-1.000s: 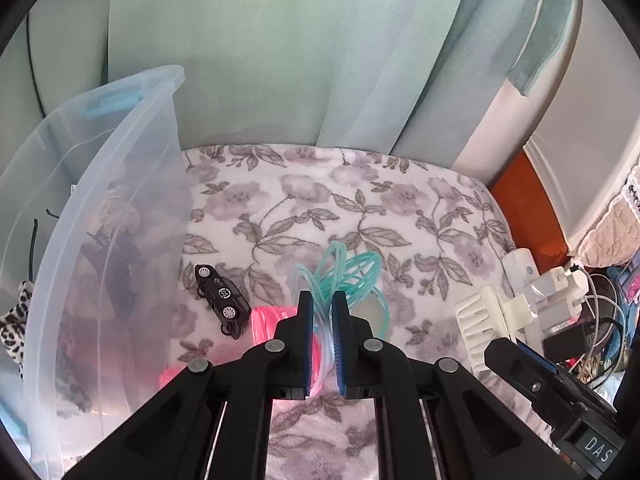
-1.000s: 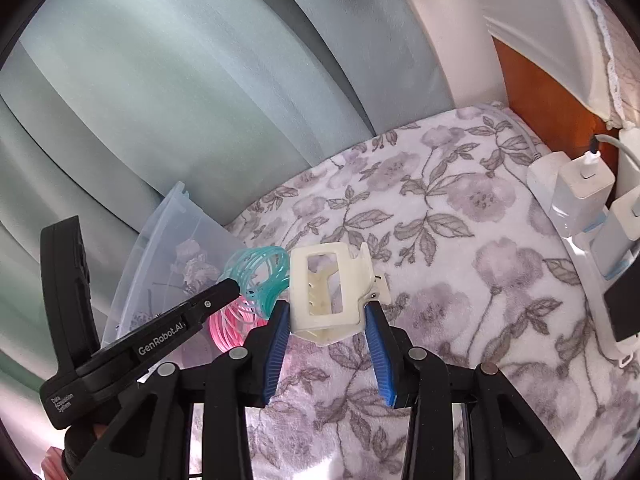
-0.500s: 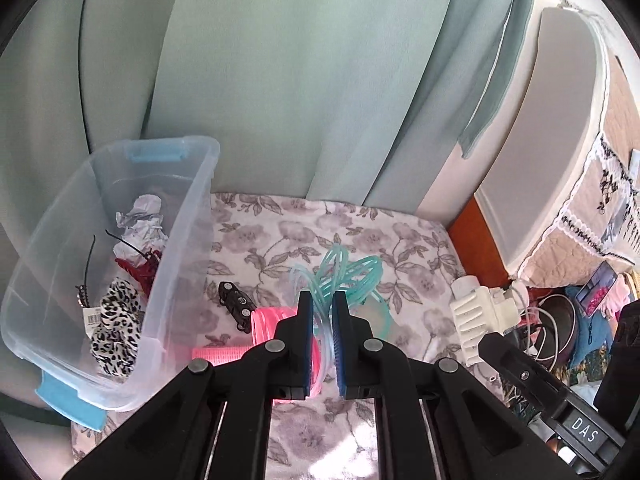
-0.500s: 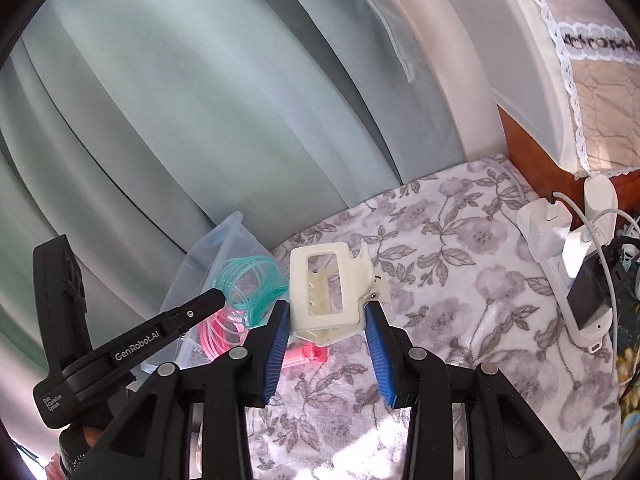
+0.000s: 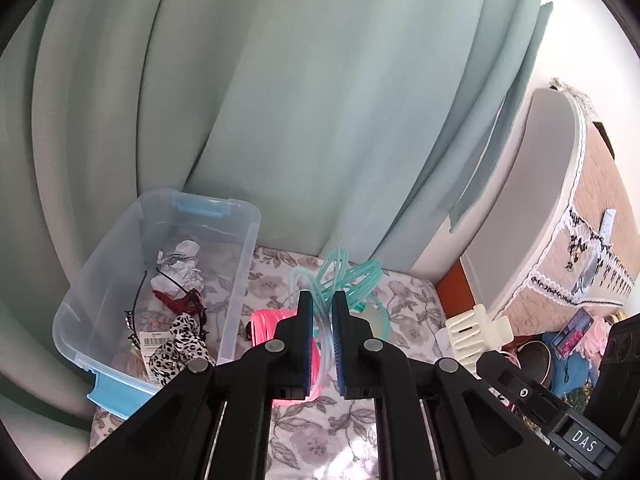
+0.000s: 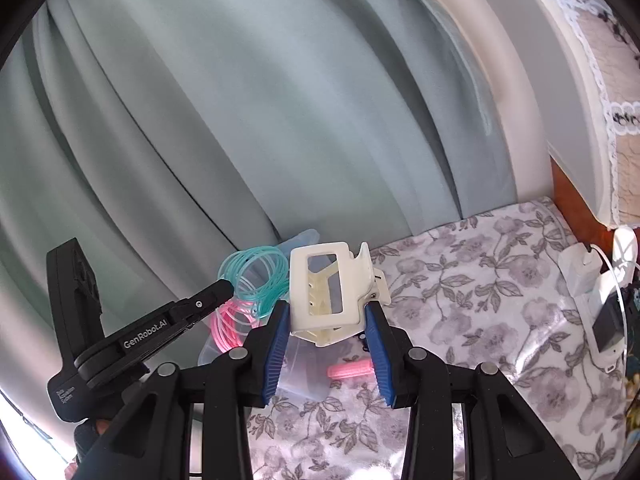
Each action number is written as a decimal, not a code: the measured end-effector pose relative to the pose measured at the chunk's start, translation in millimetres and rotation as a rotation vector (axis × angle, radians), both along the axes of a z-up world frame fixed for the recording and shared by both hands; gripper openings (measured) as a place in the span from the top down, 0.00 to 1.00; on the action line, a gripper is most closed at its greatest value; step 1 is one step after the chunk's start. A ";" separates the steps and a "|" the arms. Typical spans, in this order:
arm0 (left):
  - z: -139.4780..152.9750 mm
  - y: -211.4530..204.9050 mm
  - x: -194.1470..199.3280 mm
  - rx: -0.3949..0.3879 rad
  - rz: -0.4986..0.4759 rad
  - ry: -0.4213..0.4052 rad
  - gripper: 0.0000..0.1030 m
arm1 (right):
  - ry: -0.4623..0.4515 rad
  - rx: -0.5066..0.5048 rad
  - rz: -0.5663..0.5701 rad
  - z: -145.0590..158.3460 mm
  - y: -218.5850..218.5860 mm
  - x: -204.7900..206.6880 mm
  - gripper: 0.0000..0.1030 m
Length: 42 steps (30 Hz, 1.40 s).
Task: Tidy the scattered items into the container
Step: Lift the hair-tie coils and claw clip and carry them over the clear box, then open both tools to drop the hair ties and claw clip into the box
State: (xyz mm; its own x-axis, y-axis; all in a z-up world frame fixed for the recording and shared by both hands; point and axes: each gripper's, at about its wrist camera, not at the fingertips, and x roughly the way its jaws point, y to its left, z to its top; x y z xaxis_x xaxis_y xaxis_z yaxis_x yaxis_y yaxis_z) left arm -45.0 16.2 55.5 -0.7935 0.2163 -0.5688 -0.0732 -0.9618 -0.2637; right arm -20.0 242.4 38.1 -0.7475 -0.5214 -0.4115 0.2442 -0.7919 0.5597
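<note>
My left gripper (image 5: 322,300) is shut on a bundle of teal and pink plastic loops (image 5: 352,276), held high above the bed; the bundle also shows in the right wrist view (image 6: 256,284). My right gripper (image 6: 326,312) is shut on a cream hair claw clip (image 6: 324,284), which also shows in the left wrist view (image 5: 476,332). The clear plastic bin (image 5: 240,264) with blue latches sits at lower left and holds crumpled paper, a red item and a leopard-print scrunchie (image 5: 180,344).
A pink comb (image 6: 350,370) lies on the floral blanket (image 6: 480,292) below my right gripper. A charger and power strip (image 6: 592,276) lie at the bed's right edge. A teal curtain (image 5: 300,100) hangs behind the bed. Clutter lies at the right.
Both grippers have risen well above the bed with their items still held. The bin's inside has come into view at the lower left.
</note>
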 end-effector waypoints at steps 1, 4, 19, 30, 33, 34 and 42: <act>1.4 -6.1 1.8 0.006 0.010 0.006 0.91 | 0.008 0.004 0.012 4.0 -4.9 0.7 0.60; 6.0 -24.0 5.8 0.026 0.043 0.024 0.91 | 0.024 0.016 0.048 13.3 -20.1 0.8 0.60; -3.6 -114.6 7.8 0.122 0.204 0.035 0.91 | -0.005 0.135 0.201 7.7 -98.0 -14.9 0.60; -35.4 -152.3 -6.1 0.170 0.251 -0.015 0.91 | -0.072 0.230 0.295 -9.0 -154.9 -43.1 0.60; -42.9 -159.0 -10.9 0.178 0.258 -0.028 0.91 | -0.090 0.255 0.325 -17.1 -171.3 -49.1 0.60; -44.8 -161.1 -11.9 0.180 0.259 -0.030 0.91 | -0.095 0.261 0.334 -19.7 -176.1 -51.3 0.60; -54.2 -166.9 -26.2 0.188 0.259 -0.045 0.91 | -0.143 0.291 0.367 -39.9 -197.9 -69.3 0.60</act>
